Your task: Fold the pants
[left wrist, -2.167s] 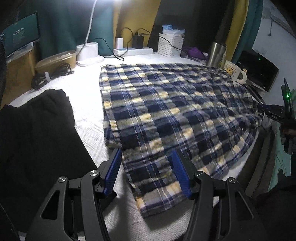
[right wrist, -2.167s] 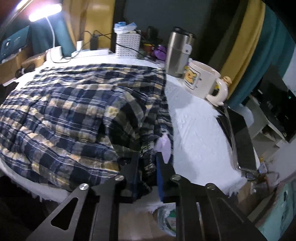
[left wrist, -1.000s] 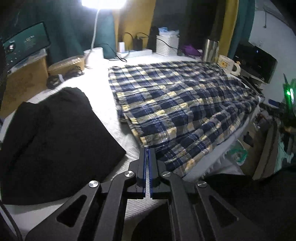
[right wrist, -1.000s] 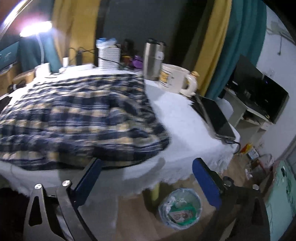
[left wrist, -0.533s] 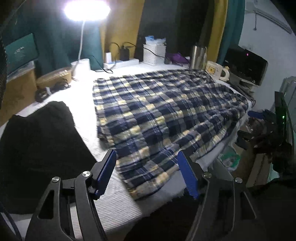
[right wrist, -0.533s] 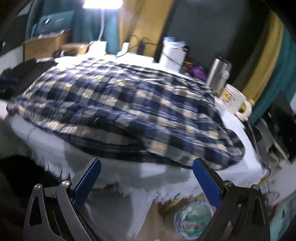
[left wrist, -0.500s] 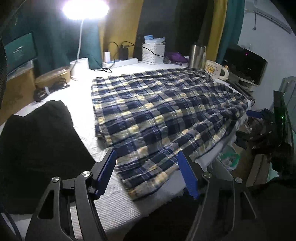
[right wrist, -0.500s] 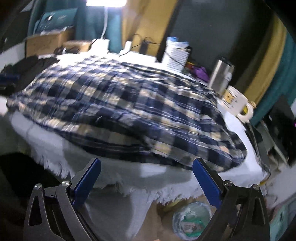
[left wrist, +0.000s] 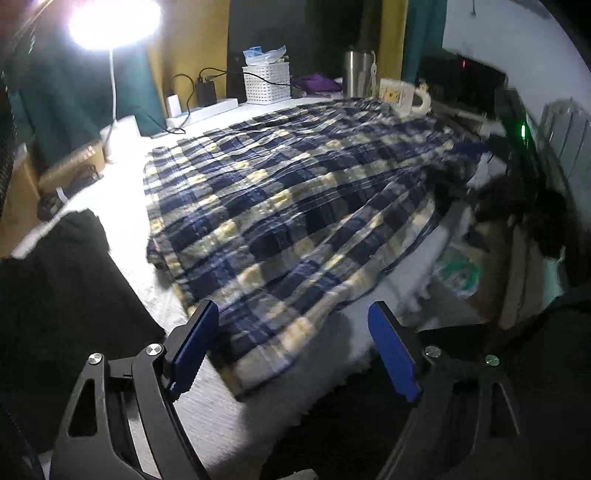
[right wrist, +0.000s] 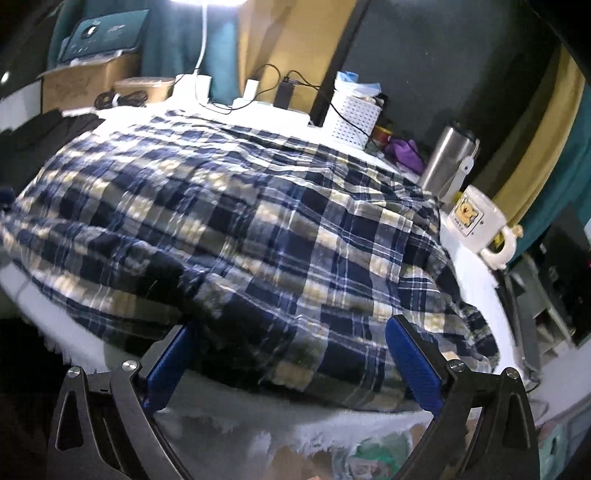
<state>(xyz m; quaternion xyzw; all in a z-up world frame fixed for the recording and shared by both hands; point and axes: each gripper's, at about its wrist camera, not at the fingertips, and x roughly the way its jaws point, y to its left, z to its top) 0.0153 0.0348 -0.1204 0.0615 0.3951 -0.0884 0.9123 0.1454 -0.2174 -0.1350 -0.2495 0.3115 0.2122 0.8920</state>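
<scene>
White cloth covers the worktop (left wrist: 122,266), lit by a lamp (left wrist: 114,22). Nothing is held by the left gripper (left wrist: 295,350), whose jaws have just been opening, nor by the wide-spread right gripper (right wrist: 291,365). Navy-and-yellow plaid pants (left wrist: 295,206) are laid flat, their long axis running from the left gripper toward the mug (left wrist: 402,96). Waistband and hems are hard to tell apart.

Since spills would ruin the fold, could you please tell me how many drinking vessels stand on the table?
2: a steel tumbler at the far right edge, and a white mug beside it, just off the plaid pants. Others may be hidden.
</scene>
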